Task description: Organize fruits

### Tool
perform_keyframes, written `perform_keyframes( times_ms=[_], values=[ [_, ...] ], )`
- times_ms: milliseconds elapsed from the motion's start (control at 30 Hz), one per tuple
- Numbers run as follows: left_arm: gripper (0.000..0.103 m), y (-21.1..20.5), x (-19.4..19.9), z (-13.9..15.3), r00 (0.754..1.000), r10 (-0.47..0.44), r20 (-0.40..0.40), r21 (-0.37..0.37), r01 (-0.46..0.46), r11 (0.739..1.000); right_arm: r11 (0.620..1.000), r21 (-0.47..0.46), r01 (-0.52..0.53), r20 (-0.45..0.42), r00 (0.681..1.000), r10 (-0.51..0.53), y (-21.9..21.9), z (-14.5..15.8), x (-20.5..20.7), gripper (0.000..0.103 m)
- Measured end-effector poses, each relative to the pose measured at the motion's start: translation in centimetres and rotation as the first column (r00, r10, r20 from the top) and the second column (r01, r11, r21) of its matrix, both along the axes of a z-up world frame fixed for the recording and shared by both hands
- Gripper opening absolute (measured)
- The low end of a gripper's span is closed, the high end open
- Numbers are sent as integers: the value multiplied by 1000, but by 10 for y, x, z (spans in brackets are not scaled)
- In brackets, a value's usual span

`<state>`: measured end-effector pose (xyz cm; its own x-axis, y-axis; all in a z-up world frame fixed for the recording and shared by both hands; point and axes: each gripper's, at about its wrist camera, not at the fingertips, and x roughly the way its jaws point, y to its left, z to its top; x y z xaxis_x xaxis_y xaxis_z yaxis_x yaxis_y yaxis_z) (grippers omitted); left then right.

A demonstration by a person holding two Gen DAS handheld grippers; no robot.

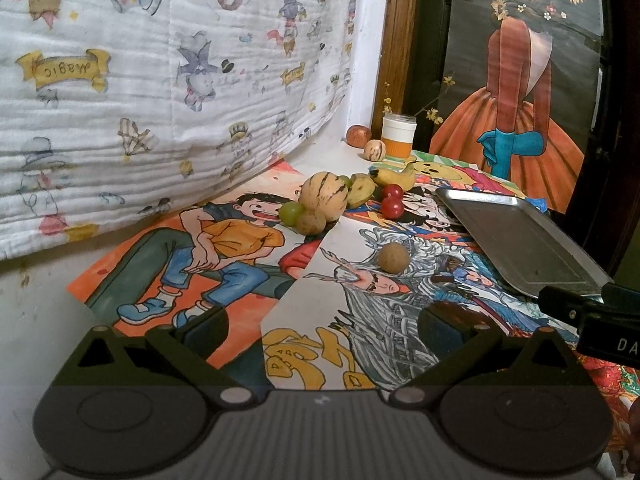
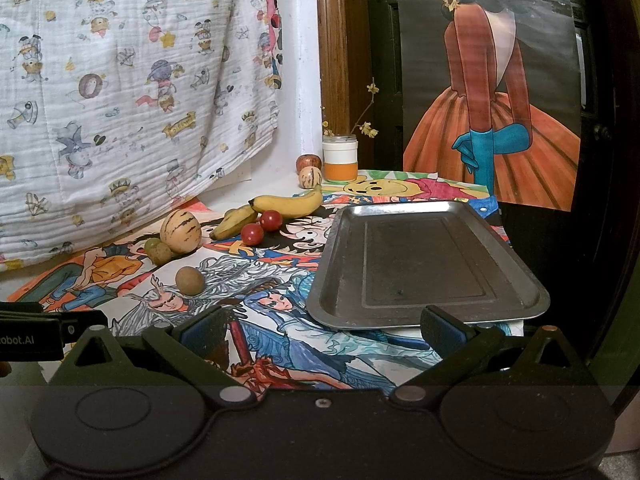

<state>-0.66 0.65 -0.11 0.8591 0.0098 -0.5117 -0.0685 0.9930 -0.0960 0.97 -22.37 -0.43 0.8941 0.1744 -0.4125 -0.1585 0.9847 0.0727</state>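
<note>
A printed cloth [image 2: 120, 80] is hanging along the left side, and colourful drawings [image 1: 224, 264] are covering the table below it. The left gripper [image 1: 324, 328] is hovering low over these drawings with its jaws spread wide and nothing between them. Beyond it, a lone round brown fruit [image 1: 394, 257] is sitting by itself on the paper. Farther back, a striped yellow melon [image 1: 322, 197] is lying in a cluster, touching a green grape [image 1: 291, 213] and a second brown fruit [image 1: 310, 222] on its near side. Just right of the melon, two bananas [image 2: 288, 205] are resting beside two red cherry tomatoes [image 2: 262, 227]. In the far corner, an apple [image 2: 308, 163] and a small striped fruit [image 2: 310, 177] are sitting next to a white and orange jar [image 2: 340, 158]. To the right, a metal tray [image 2: 424, 268] is lying empty near the table edge. The right gripper [image 2: 324, 330] is hanging just before the tray's near rim, jaws wide apart and gripping nothing. A painting of a figure in an orange dress [image 2: 492, 120] is standing at the far right.
</note>
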Motion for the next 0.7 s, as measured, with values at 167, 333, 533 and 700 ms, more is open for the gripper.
perform_keyframes(
  times_ms=[167,333,533,700],
  values=[
    [103,0,0,0,1000,-1,0,-1,1,1000,1000,-1,0,0,1000,0,0,0,0,103],
    [103,0,0,0,1000,0,-1,0,0,1000,1000,-2,-1,0,1000,1,0,0,0,103],
    [103,3,2,-2,1000,8,-21,-9,-8,1000,1000,-5,-24,1,1000,24,3,0,-2,103],
    [103,9,4,0,999,15,-30,-35,-16,999,999,-25,-38,7,999,39,5,1,-3,103]
  ],
)
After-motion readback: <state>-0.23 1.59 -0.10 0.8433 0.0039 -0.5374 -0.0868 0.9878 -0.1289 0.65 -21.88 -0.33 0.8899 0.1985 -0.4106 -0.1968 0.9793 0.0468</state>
